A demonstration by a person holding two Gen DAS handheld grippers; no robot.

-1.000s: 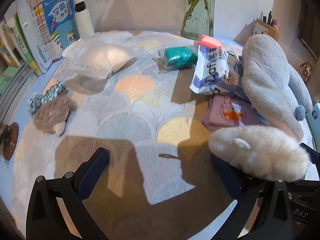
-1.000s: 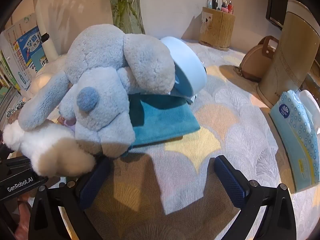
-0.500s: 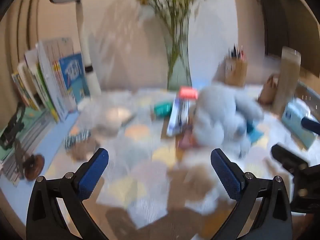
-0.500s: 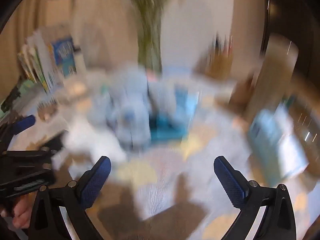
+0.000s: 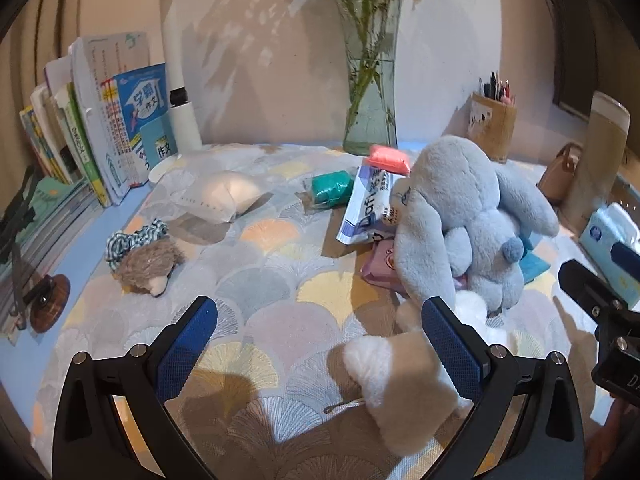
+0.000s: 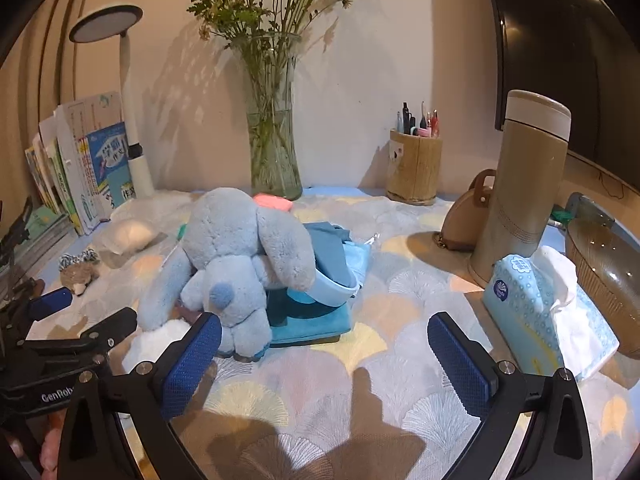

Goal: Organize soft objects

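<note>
Both the left gripper [image 5: 318,344] and right gripper [image 6: 324,354] have pulled back with jaws spread and empty, leaving the white plush [image 5: 400,384] lower right beside the blue plush [image 5: 460,216], so it seems placed.

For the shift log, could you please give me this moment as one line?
left gripper: open, empty | right gripper: open, empty | white plush: on cloth by left gripper | blue plush: untouched

A grey-blue plush elephant [image 5: 460,216] lies slumped ahead of the left claw [image 5: 320,344]; a white plush [image 5: 404,380] lies by its right finger.
</note>
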